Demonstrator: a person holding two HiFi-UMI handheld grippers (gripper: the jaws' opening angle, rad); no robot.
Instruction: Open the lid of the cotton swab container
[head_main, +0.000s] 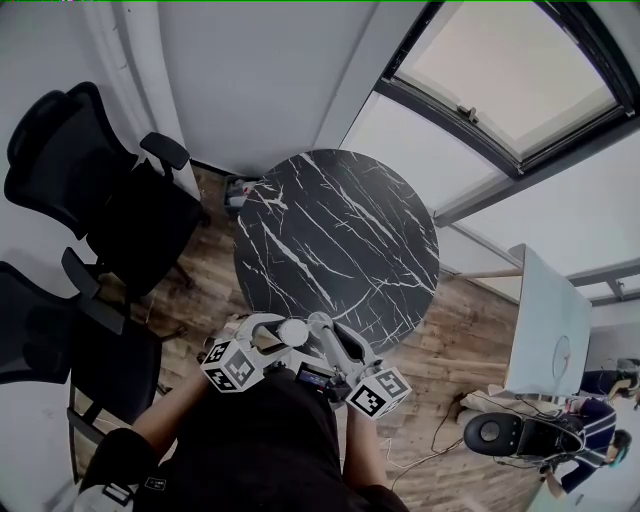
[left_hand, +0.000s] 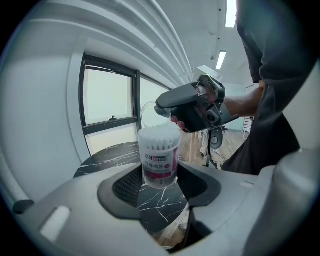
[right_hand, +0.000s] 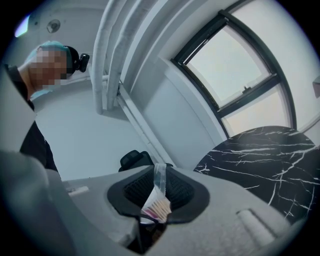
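The opening looks largely done. The left tongs (left_hand: 160, 184) are clamped on the lower body of the container (left_hand: 160, 159), one pad on each side. The right tongs (right_hand: 159, 196) are pinched on the clear lid (right_hand: 159, 179), which is seen edge-on between their pads. In the left gripper view the lid is raised off the mouth and tipped up behind the rim, so the white swabs (left_hand: 159, 145) stand bare at the top. Its lower edge sits close to the rim (I cannot tell whether it is hinged there or fully free). What seems left is small: swing or carry the lid clear of the mouth.

The container is held in the air, not set down. In the head view both tongs are close to the person's body at the near edge of the black marbled tabletop (head_main: 340, 240), which also shows under the container in the left gripper view.

The container is a short cylinder with its long axis about upright, mouth up and base down. The lid stands nearly on edge, with its flat face turned sideways rather than down over the swabs.
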